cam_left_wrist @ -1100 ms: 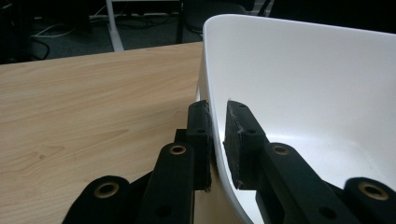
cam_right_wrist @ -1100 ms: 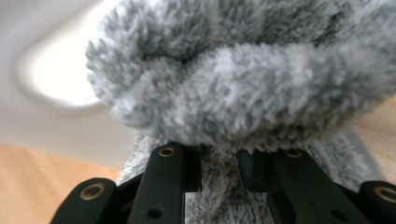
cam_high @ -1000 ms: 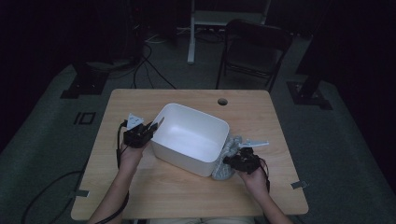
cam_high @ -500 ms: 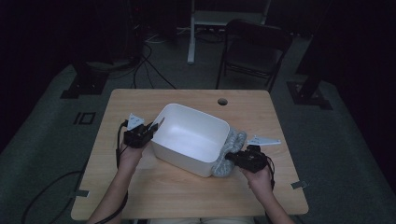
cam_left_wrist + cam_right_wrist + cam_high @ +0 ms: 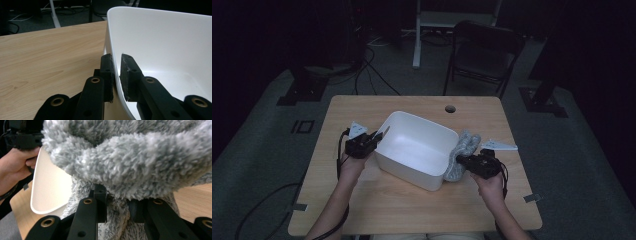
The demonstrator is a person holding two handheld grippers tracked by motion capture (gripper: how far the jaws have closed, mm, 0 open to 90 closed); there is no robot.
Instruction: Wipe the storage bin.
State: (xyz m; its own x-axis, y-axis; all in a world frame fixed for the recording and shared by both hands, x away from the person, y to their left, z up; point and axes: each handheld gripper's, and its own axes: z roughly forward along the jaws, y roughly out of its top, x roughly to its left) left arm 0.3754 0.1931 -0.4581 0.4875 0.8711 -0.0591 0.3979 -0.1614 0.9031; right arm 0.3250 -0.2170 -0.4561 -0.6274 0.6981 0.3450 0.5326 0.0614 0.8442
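Right tool [image 5: 460, 160] lifted fluffy grey cloth [image 5: 460, 156] higher beside white bin [image 5: 417, 150].

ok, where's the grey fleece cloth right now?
High view: the grey fleece cloth hangs at the white bin's right wall, clamped in the right gripper, above the wooden table.

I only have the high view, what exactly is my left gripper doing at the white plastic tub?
Observer: The left gripper is clamped on the rim of the white plastic tub, one pad outside the wall, one inside.
Operator: And is the right one actually gripping the cloth?
Observer: Yes, the right gripper pinches the fluffy grey fleece cloth, which bulges over its jaws.
Operator: Is the cloth touching the tub?
Observer: In the right gripper view the cloth lies against the tub's outer wall, outside the rim.
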